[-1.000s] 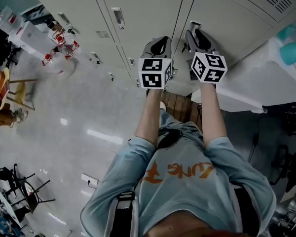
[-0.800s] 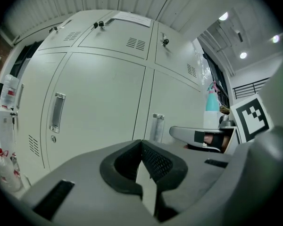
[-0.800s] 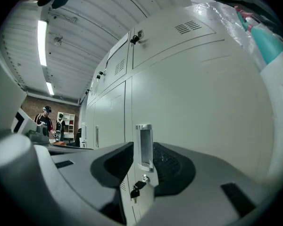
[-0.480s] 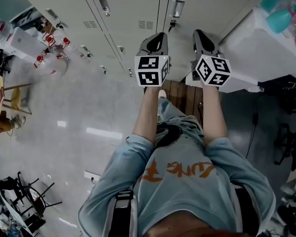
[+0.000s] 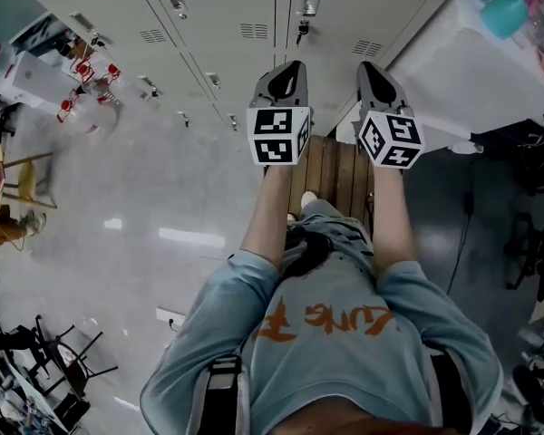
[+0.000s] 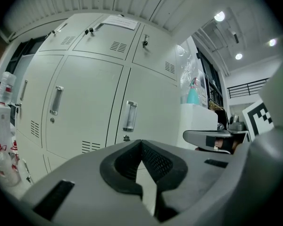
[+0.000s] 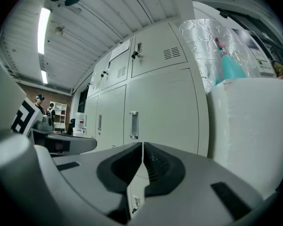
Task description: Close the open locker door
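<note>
Left gripper (image 6: 141, 144): jaws met with nothing between them, held level and idle.
Right gripper (image 7: 142, 147): jaws together and empty (pushing needed no grip).
Locker door (image 7: 160, 112): stood straight ahead and sat flush; the closing looked done.

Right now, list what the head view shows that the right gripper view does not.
Head view only: the person's shirt, the wooden platform, the chairs. Right gripper view only: the ceiling light, and the jaws of the right gripper, shut on nothing. Both: the lockers, the teal bottle.
</note>
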A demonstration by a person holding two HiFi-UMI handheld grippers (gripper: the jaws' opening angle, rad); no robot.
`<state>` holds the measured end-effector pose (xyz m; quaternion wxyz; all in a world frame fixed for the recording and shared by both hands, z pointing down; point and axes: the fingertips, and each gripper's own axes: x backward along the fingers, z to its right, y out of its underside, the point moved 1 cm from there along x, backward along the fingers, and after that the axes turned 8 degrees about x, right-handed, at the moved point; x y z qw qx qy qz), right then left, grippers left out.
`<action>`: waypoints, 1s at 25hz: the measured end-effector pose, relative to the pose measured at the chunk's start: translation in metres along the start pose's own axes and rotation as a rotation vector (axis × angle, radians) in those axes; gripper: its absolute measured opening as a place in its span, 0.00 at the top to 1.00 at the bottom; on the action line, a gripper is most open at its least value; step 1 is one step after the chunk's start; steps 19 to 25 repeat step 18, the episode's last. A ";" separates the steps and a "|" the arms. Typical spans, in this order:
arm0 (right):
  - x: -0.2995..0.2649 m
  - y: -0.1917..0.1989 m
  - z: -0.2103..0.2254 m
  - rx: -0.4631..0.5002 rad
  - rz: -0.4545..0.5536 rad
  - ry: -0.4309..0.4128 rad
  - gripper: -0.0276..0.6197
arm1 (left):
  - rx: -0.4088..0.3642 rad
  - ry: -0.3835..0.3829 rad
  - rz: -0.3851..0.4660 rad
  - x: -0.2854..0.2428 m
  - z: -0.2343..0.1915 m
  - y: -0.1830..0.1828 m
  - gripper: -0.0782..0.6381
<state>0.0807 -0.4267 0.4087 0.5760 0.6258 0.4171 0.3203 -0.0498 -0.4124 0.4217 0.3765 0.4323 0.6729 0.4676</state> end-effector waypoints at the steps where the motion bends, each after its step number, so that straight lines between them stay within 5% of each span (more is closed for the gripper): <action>1: 0.003 0.003 0.001 0.000 -0.005 0.003 0.90 | 0.002 -0.003 -0.007 0.001 0.000 0.003 0.86; 25: 0.025 0.008 -0.007 0.006 0.003 0.004 0.90 | -0.014 0.000 -0.032 0.020 0.006 0.015 0.86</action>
